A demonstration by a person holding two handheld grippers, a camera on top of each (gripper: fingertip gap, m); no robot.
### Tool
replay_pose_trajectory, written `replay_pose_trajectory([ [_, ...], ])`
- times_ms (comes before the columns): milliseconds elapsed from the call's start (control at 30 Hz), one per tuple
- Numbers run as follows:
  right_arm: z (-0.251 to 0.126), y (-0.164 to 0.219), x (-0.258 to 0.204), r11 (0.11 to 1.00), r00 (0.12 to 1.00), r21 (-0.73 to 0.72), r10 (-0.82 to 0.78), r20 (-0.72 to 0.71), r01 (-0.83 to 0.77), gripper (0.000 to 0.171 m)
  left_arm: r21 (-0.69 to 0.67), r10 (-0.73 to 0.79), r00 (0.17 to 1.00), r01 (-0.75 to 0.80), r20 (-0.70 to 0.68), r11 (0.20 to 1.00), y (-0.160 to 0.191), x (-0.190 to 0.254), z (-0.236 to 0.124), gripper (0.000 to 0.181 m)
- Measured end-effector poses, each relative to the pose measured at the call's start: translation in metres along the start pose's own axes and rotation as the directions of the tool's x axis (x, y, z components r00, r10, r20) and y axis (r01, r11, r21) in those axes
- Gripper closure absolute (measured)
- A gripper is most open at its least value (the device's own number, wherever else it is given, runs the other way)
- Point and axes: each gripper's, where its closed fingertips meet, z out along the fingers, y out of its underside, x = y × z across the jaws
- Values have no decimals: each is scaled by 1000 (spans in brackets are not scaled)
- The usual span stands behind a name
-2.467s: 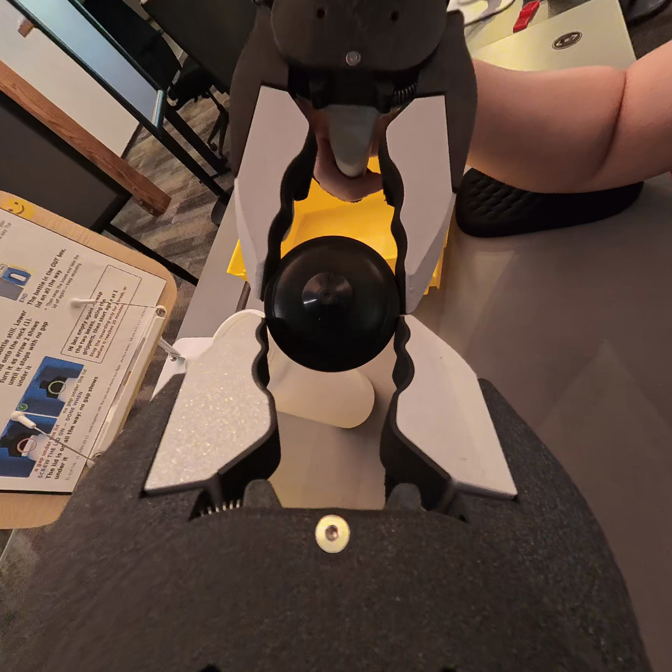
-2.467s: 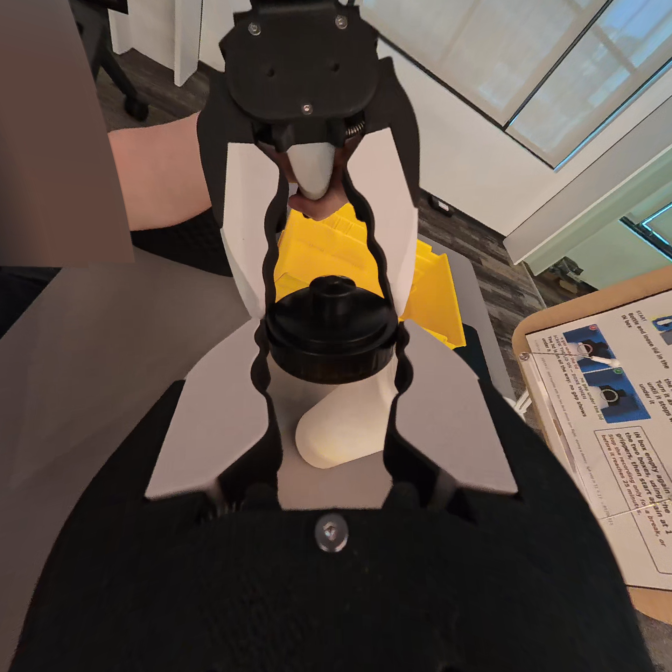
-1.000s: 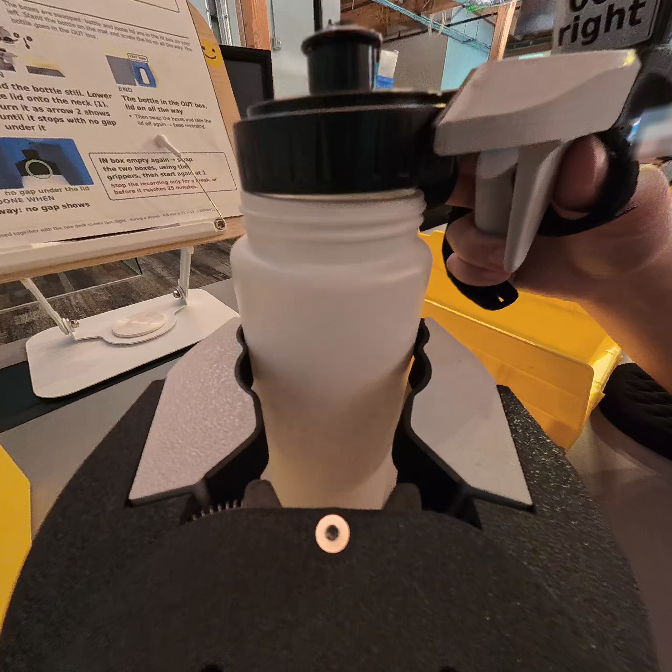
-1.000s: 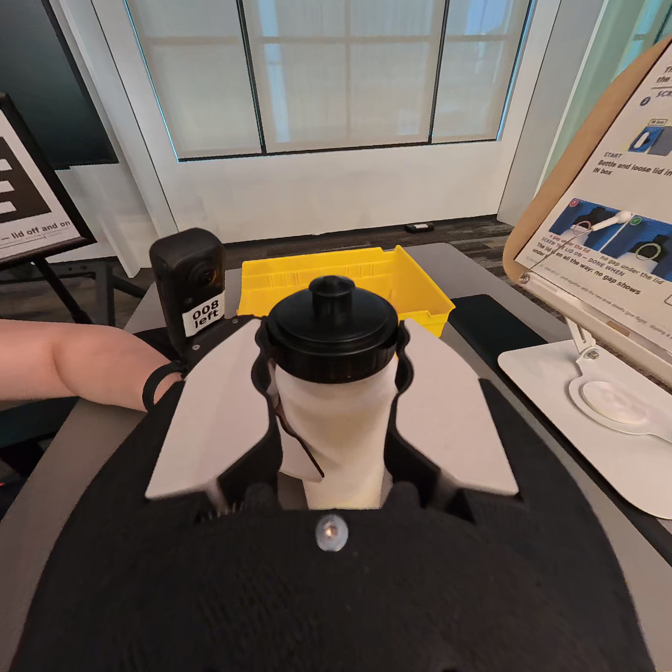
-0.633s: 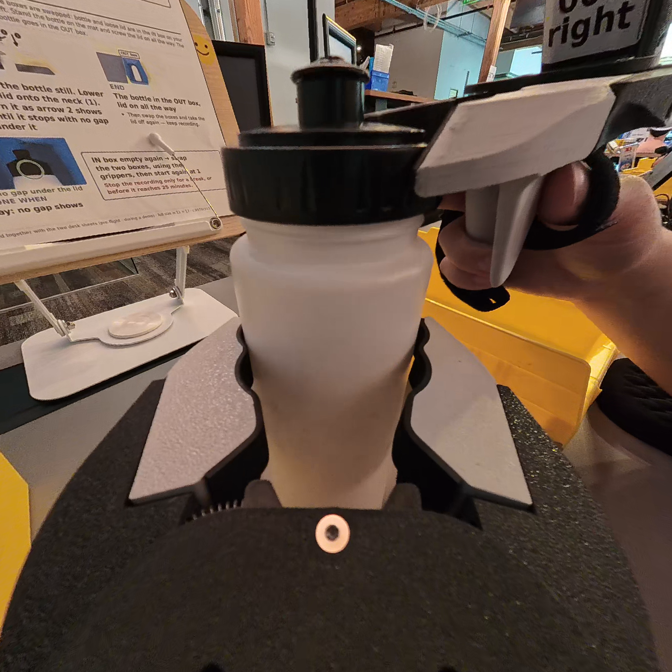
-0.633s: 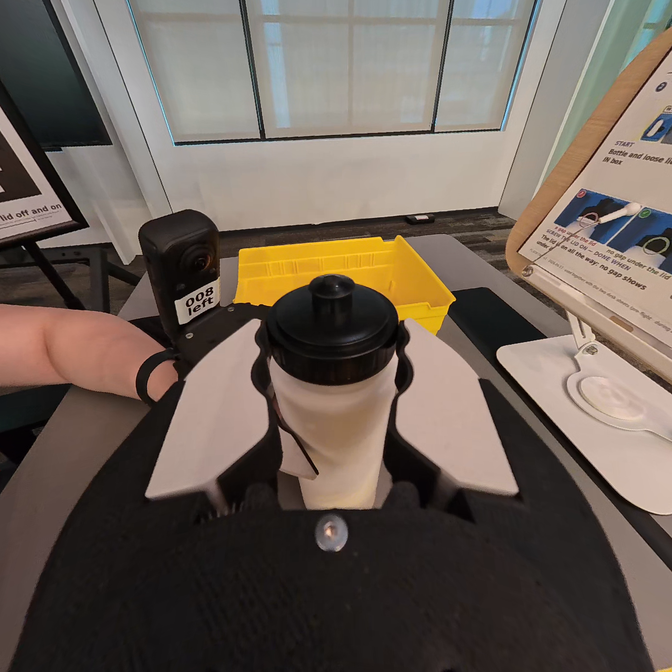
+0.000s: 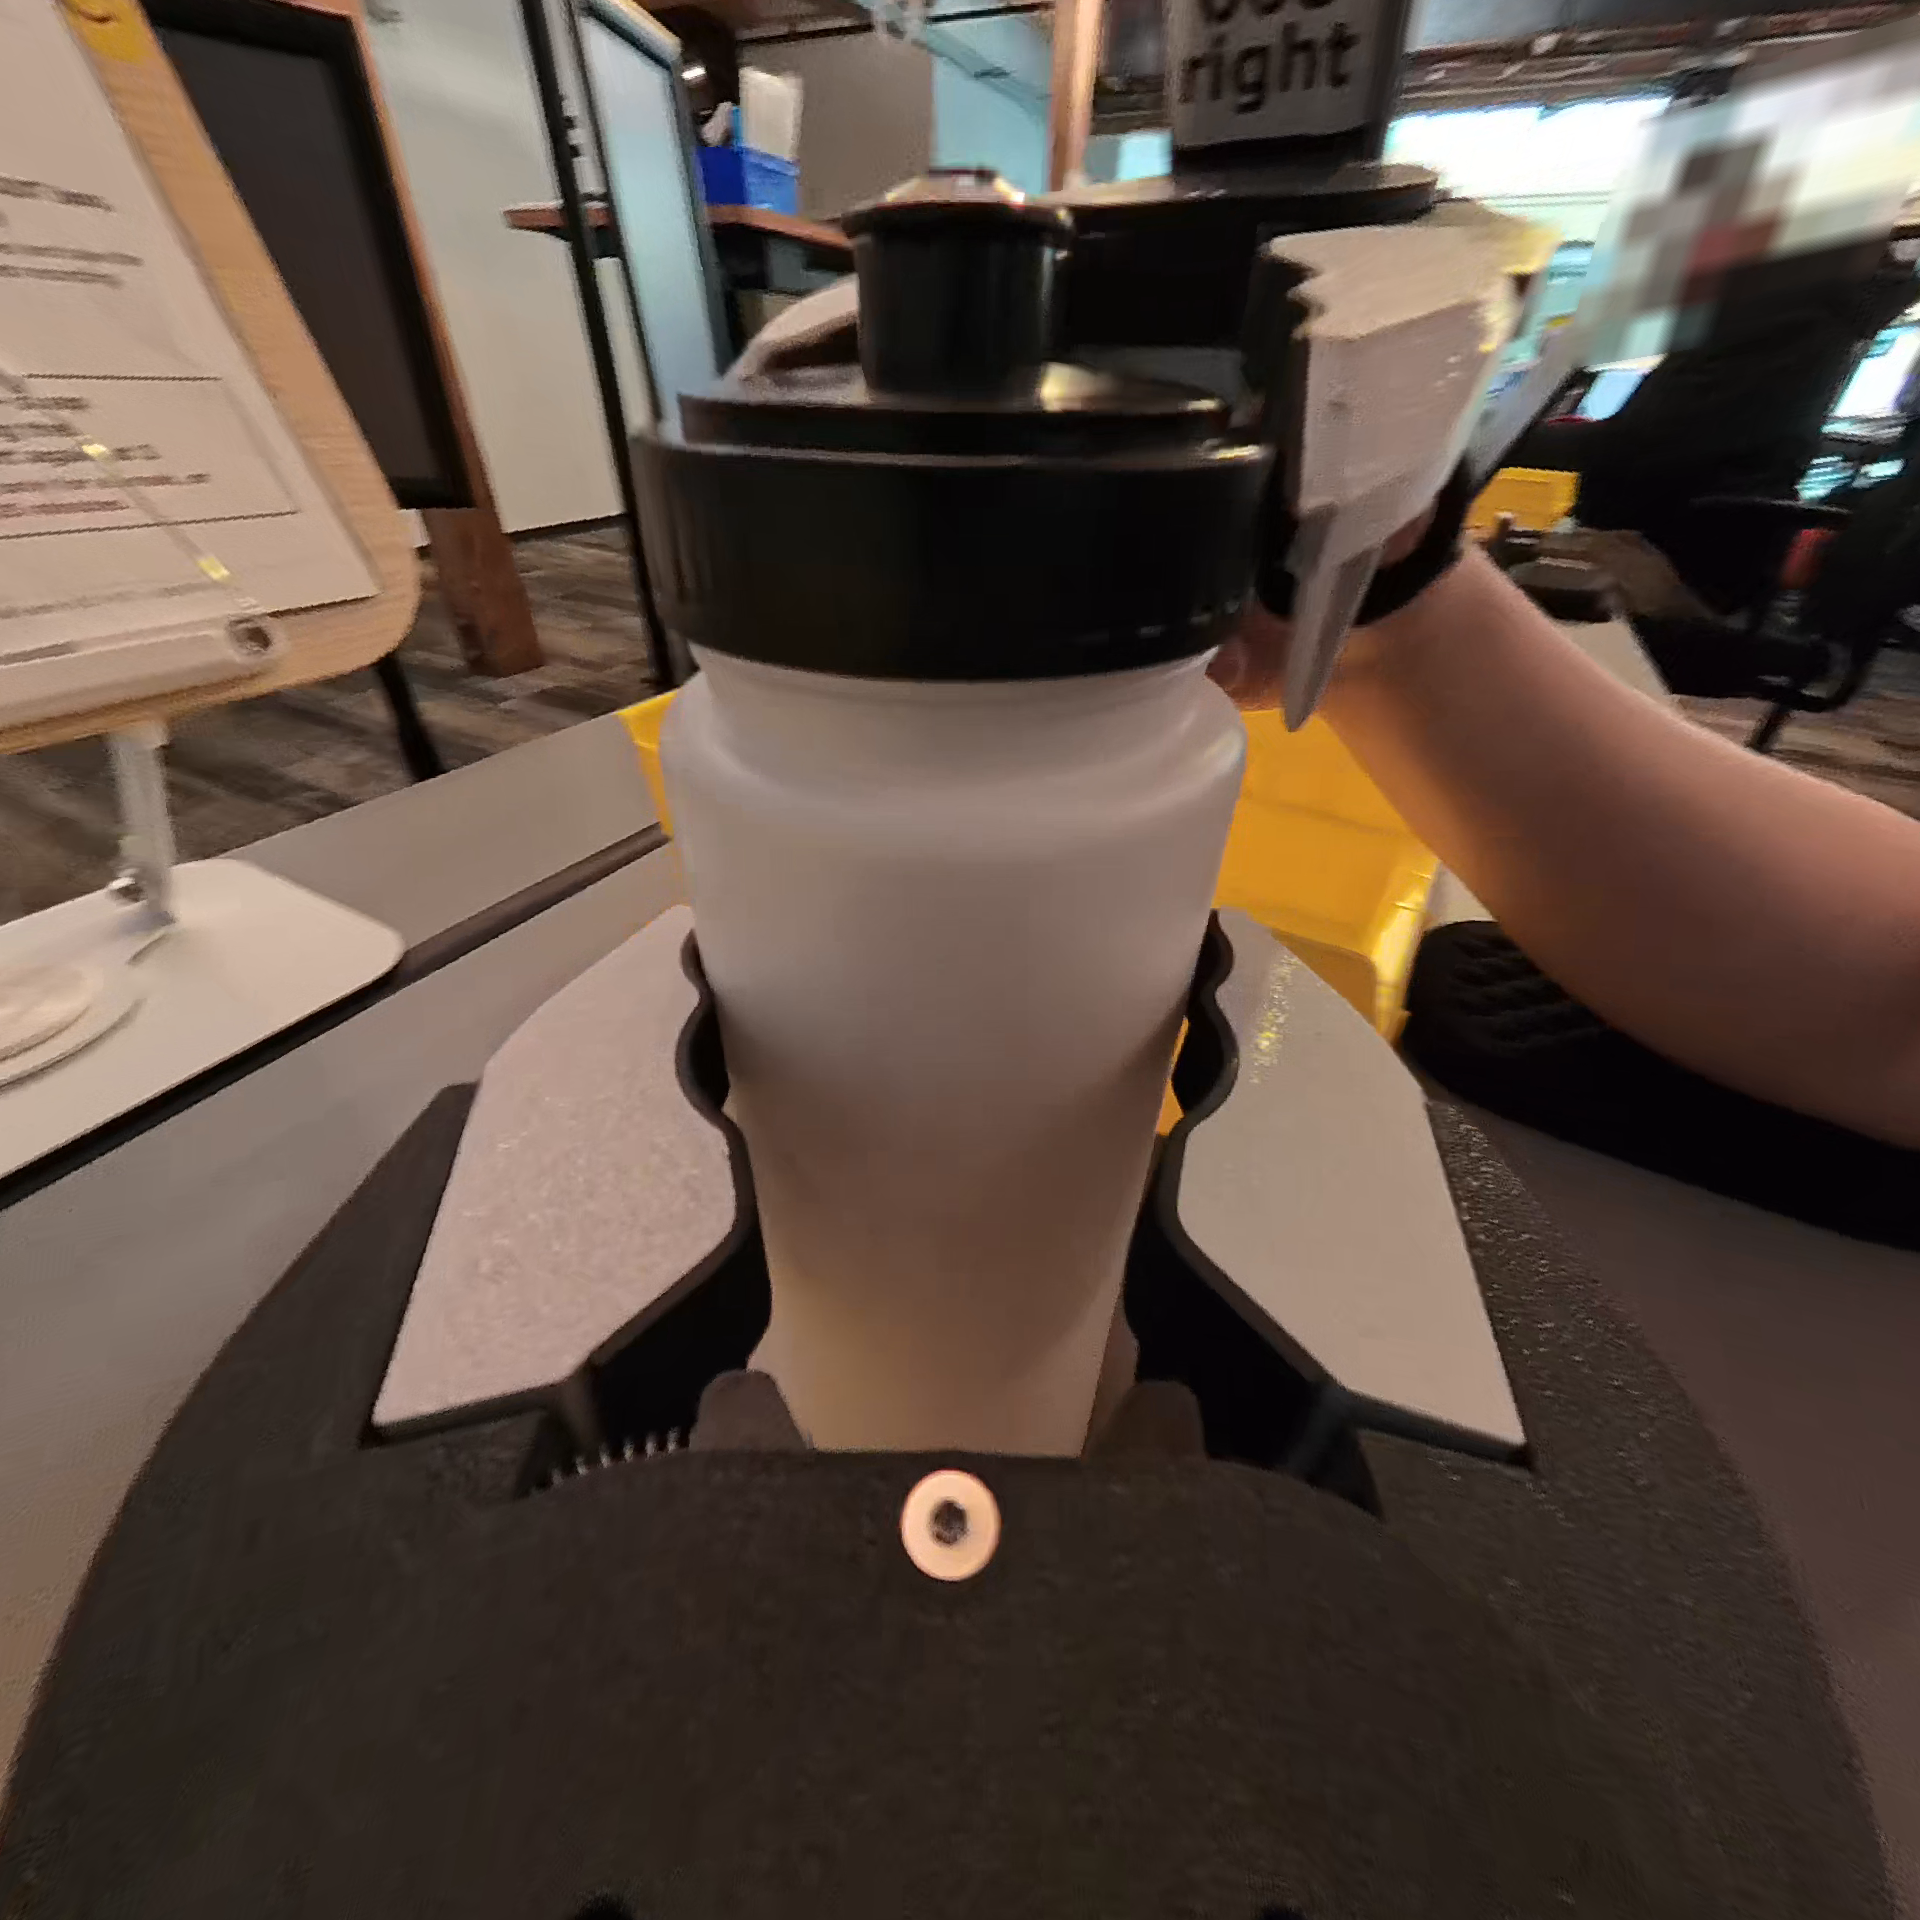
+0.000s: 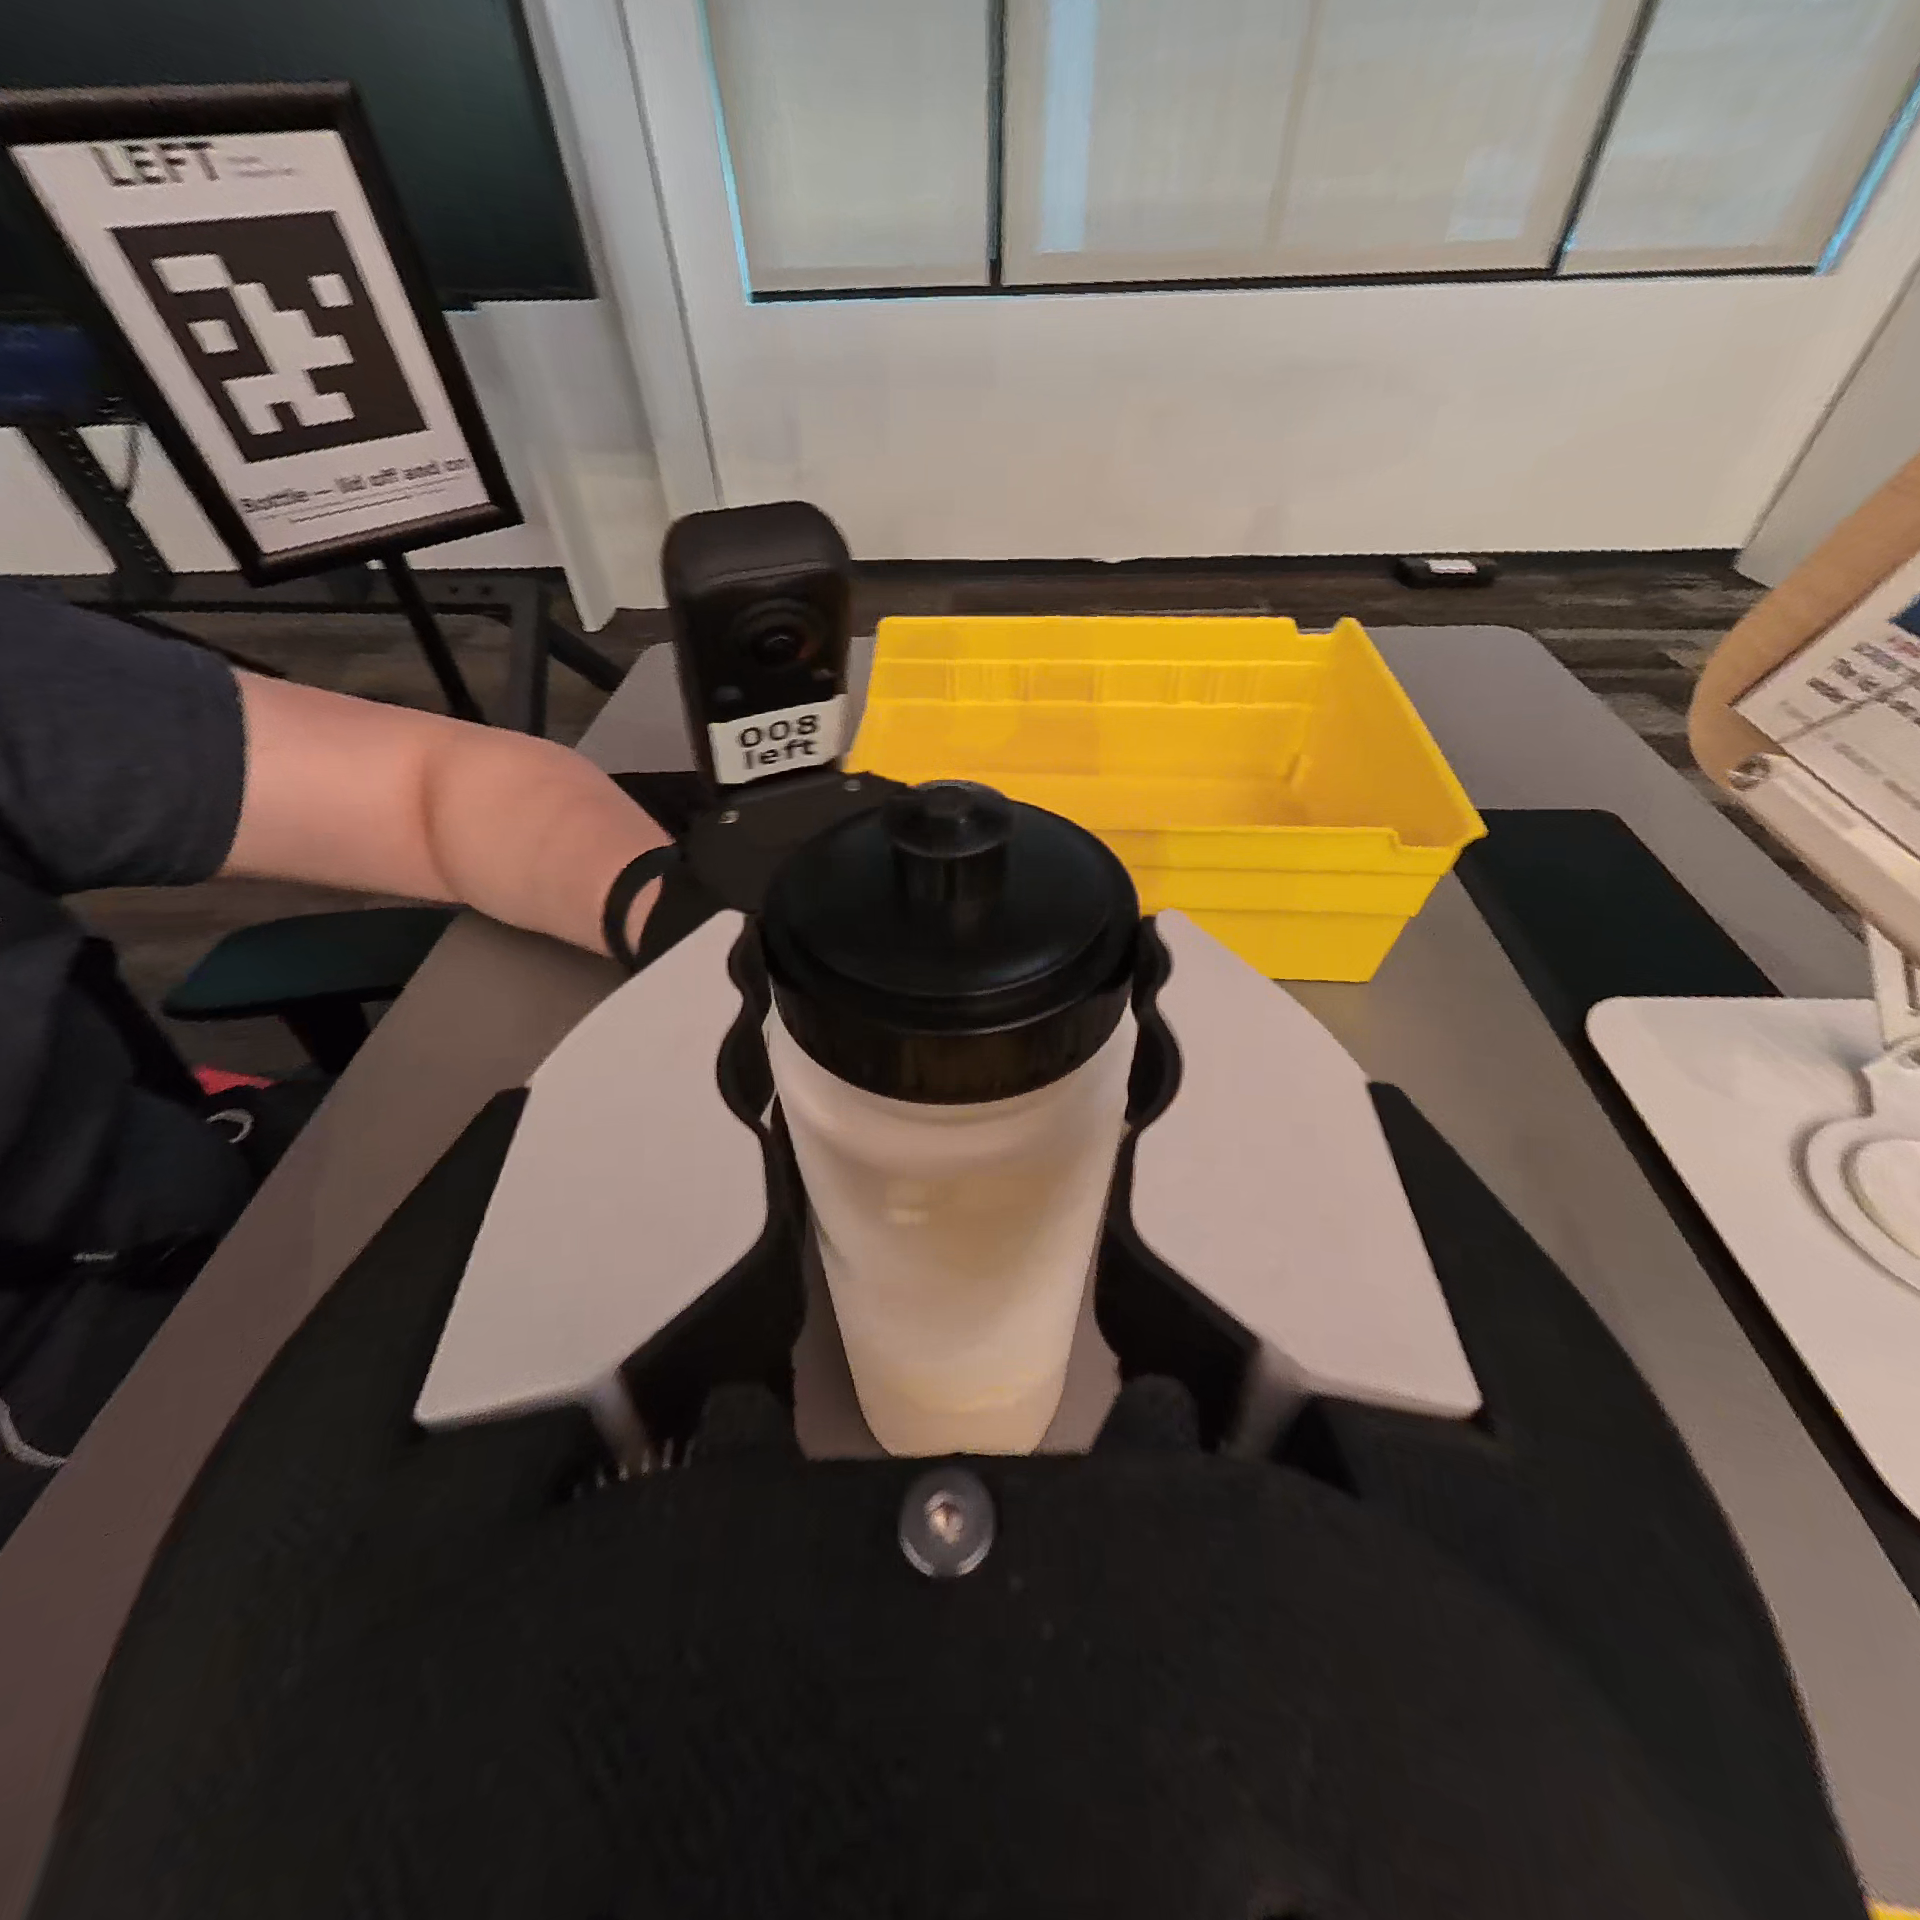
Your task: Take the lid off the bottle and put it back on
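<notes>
Yellow bin (image 8: 1351, 831) behind the lidded bottle (image 8: 935, 1226) holds nothing.

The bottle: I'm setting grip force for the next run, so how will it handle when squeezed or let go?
The bottle looks like thin, cloudy plastic with nothing visible inside, so probably light and a bit squashy. It is tall and narrow under a wide black lid, so likely tippy. Its smooth wall may slip, though the left gripper's wavy pads should help.

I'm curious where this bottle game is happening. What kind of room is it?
Probably an office or lab set up for recording. There's a grey table, an instruction board on a stand, a patterned marker sign, and desks farther back.
</notes>
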Motion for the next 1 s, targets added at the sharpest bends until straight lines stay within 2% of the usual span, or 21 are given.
replay_pose_trajectory([
  [200,20,-4,23,1000,973,9,24,-230,-23,103,-36,3,966,7,257,999,1,-35,-11,96],
  [367,31,-6,32,999,917,31,36,-398,-26,103,-59,16,936,5,352,998,1,-50,-19,95],
  [500,33,-4,35,1000,887,-3,-11,-462,11,102,-61,18,935,4,354,998,1,-52,-19,95],
  [567,32,-2,33,997,895,-59,-66,-442,45,98,-65,26,941,-4,336,998,1,-51,-18,95],
  [600,31,-2,31,996,907,-70,-74,-414,49,90,-69,34,945,-12,326,998,1,-50,-17,95],
  [700,18,-10,26,995,939,-37,-96,-330,89,88,-71,44,958,-25,283,997,1,-43,-14,95],
  [900,7,-11,18,997,987,68,-13,-161,24,97,-72,54,978,-40,201,997,1,-28,-8,95],
  [1000,8,-11,18,997,988,68,-16,-153,26,106,-74,49,978,-34,204,997,1,-29,-8,95],
])
